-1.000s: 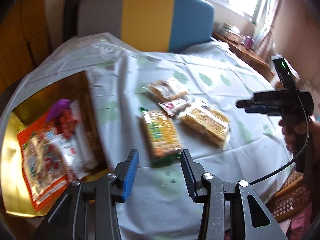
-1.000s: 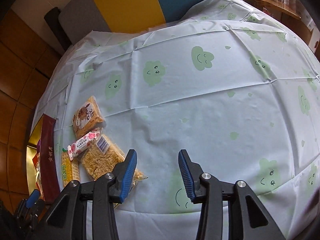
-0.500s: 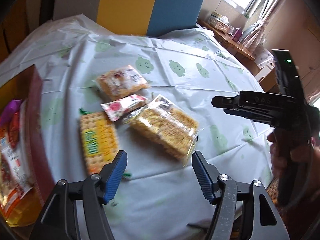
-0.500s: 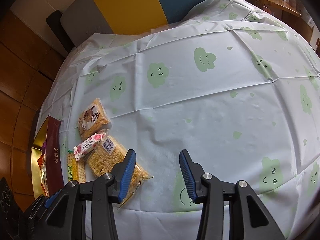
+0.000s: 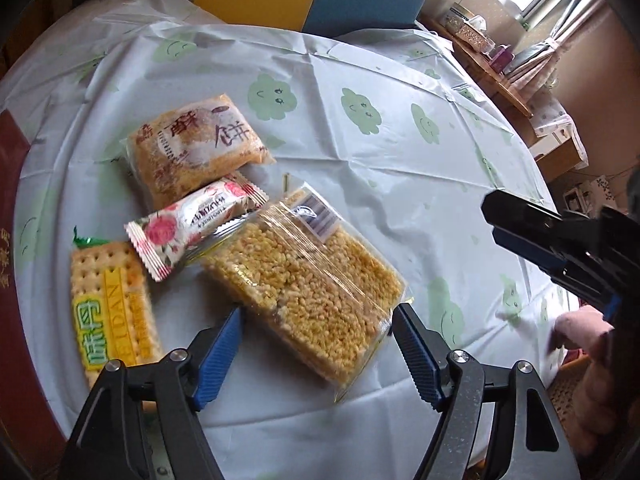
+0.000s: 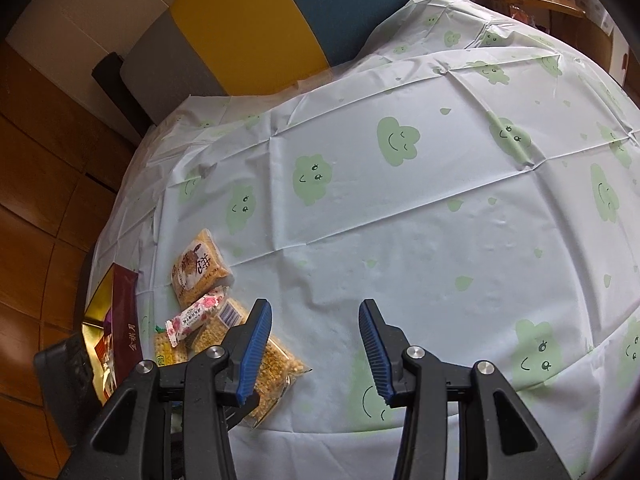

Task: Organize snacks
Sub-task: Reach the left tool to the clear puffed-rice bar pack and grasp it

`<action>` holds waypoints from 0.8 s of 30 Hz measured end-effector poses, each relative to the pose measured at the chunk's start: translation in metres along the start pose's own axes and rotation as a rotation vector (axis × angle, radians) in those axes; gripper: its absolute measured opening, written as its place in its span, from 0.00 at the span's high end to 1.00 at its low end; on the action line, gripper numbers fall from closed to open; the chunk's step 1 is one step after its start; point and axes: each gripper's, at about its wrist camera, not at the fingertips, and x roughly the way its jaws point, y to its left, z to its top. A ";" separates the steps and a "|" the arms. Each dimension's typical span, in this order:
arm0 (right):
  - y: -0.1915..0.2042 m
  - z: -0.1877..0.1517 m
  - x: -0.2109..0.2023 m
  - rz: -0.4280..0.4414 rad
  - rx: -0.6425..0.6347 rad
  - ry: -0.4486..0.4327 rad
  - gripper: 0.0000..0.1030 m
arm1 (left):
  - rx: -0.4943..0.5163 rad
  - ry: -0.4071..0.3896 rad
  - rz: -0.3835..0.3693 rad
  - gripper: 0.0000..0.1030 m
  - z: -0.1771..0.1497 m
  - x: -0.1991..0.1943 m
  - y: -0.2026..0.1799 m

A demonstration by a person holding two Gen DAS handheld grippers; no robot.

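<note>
Several snacks lie on the clouded tablecloth. In the left wrist view my left gripper (image 5: 318,350) is open, its jaws either side of the near end of a clear rice crisp pack (image 5: 308,280). A rose-print bar (image 5: 192,226), a Chinese-lettered biscuit pack (image 5: 196,148) and a yellow cracker pack (image 5: 110,304) lie beyond and left. My right gripper (image 6: 314,350) is open and empty above bare cloth; it also shows in the left wrist view (image 5: 560,248). The rice crisp pack (image 6: 276,364) lies by its left finger.
A dark red and gold box (image 6: 124,332) holding snacks stands at the table's left edge, also seen in the left wrist view (image 5: 16,280). A grey, yellow and blue chair back (image 6: 248,28) is behind the table. The tablecloth (image 6: 440,220) stretches right.
My left gripper has swung right from the box and cracker pack and come close over the rice crisp pack, jaws opened wider. My right gripper has barely moved.
</note>
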 end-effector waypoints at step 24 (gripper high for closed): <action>-0.040 0.008 -0.021 0.065 0.214 -0.088 0.55 | 0.195 0.043 0.187 0.16 0.055 0.058 -0.069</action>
